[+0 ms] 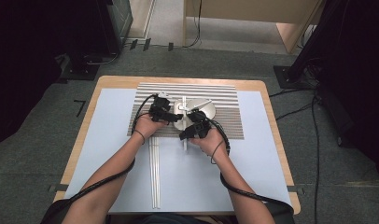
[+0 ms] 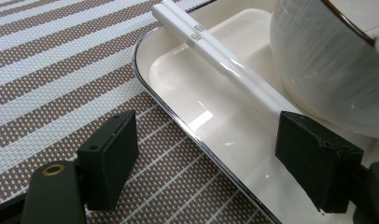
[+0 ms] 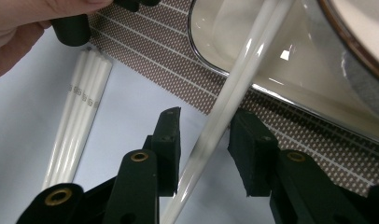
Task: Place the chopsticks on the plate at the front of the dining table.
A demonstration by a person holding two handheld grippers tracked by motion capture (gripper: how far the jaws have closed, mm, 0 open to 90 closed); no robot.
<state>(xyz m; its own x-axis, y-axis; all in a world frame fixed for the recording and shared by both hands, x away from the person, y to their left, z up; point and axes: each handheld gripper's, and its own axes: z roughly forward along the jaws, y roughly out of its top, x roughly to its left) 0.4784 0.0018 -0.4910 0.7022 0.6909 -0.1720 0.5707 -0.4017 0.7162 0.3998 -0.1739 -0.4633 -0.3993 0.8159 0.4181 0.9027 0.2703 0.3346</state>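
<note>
White chopsticks (image 3: 234, 88): between right gripper's (image 3: 204, 140) parted jaws, not clamped; long axis runs ahead onto tray (image 3: 290, 100).
Left gripper (image 2: 201, 154): open, straddling tray rim.

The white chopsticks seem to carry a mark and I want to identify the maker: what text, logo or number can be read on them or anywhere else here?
Chopsticks on the tray: small grey square signs near the end, a maze-like pattern, no readable letters.
Chopsticks on the blue mat: the same small grey signs, too small to read.
No other words, numbers or labels.
</note>
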